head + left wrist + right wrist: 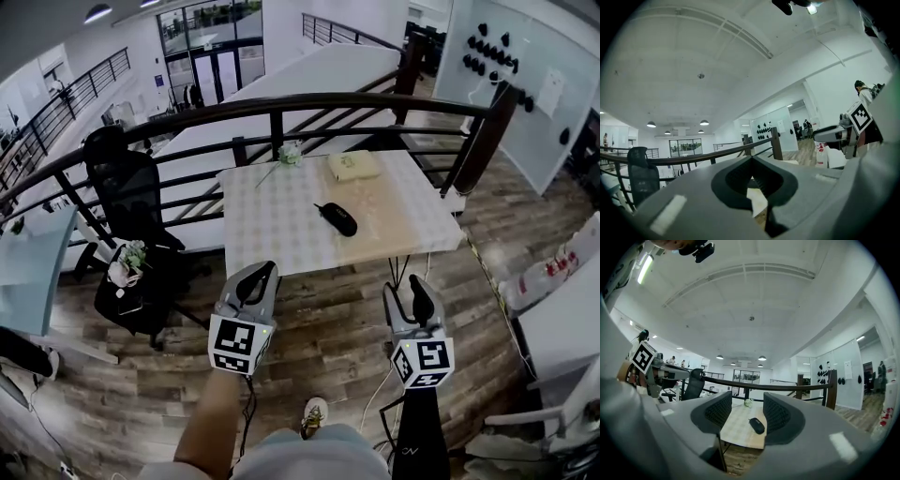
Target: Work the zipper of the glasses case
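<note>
The black glasses case point(337, 218) lies zipped on the checkered table point(281, 225), right of its middle. Both grippers are held well short of the table's near edge, over the wood floor. My left gripper point(265, 270) has its jaws pressed together with nothing held; in the left gripper view the left gripper point(751, 160) shows its tips meeting, and only a sliver of table shows below them. My right gripper point(405, 289) stands open and empty. In the right gripper view the case point(756, 425) shows far off between the spread jaws of the right gripper point(747, 401).
A cream pouch point(353, 165) and a small flower pot point(291, 153) sit at the table's far side. A dark railing point(281, 105) runs behind it. A black office chair point(127, 187) and a stool with a plant point(131, 258) stand left; a white table point(562, 309) stands right.
</note>
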The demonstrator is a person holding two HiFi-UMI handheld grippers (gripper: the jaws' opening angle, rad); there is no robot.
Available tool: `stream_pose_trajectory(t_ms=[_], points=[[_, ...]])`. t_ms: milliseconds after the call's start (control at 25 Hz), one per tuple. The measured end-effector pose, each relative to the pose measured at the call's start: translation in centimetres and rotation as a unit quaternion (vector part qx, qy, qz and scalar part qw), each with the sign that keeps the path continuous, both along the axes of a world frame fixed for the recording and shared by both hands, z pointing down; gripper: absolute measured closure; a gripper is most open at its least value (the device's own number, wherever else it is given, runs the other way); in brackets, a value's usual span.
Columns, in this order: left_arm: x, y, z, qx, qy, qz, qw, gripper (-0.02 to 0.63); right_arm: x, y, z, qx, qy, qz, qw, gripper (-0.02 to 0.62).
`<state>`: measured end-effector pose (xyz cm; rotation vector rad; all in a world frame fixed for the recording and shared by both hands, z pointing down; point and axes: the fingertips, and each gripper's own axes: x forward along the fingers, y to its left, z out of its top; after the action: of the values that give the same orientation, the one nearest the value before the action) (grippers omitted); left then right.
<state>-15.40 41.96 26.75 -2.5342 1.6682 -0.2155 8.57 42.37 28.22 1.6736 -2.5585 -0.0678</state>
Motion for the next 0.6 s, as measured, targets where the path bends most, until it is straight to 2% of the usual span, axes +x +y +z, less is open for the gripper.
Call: stream_pose_trajectory(t_ms=[280, 600], points=[[2.5, -5.0, -0.1, 0.004, 0.000, -0.011, 0.9999, 0.597, 1.9, -5.4, 0.6, -0.005, -0.017, -0.020, 1.000, 0.348], [3.6, -10.3, 0.4, 0.001, 0.001, -0.010, 0.9999, 0.597, 3.3, -10.1, 1.7, -0.016, -0.028, -0.018, 0.999, 0.344]])
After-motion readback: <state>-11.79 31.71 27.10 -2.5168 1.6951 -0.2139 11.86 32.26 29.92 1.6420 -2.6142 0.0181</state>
